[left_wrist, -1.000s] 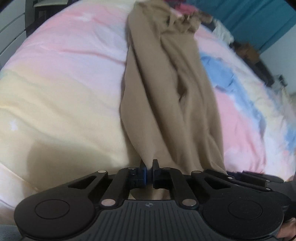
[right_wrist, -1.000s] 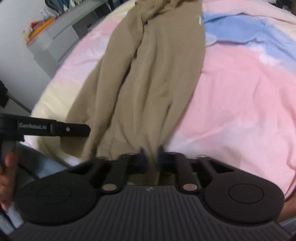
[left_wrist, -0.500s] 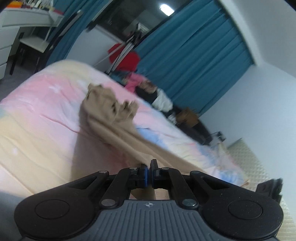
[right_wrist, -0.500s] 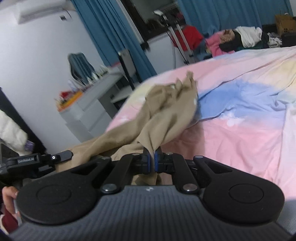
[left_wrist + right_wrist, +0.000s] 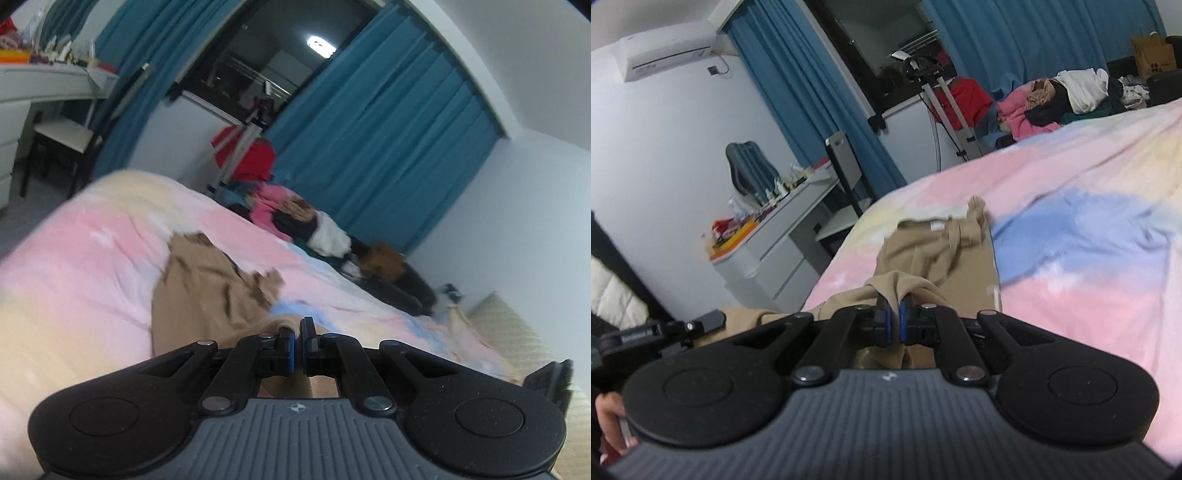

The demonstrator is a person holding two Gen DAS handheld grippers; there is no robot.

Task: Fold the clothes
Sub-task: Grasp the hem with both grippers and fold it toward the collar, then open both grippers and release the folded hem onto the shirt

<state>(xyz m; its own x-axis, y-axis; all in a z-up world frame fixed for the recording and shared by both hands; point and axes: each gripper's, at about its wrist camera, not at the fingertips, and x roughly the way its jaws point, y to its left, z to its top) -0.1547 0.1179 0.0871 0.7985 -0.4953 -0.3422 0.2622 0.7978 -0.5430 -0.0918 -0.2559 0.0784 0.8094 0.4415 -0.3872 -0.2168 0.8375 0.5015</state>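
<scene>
Tan trousers point(image 5: 207, 291) lie on a pastel pink, yellow and blue bedspread point(image 5: 85, 266). My left gripper point(image 5: 297, 332) is shut on the near end of the trousers, which rises to its jaws. In the right wrist view the trousers point(image 5: 938, 254) lie flat further off, and a fold of them is pinched in my shut right gripper point(image 5: 894, 310). The waistband end lies far from me. The left gripper's body point(image 5: 657, 328) shows at the left edge of the right wrist view.
A pile of clothes point(image 5: 303, 221) sits past the bed's far edge, also in the right wrist view point(image 5: 1060, 99). A white desk with clutter point(image 5: 768, 229) and a chair point(image 5: 846, 177) stand left of the bed. Blue curtains point(image 5: 376, 140) hang behind.
Both grippers have lifted and moved forward over the bed with the trouser ends, so the views tilted up from the bedspread to the room. The trousers now lie shorter, doubling over.
</scene>
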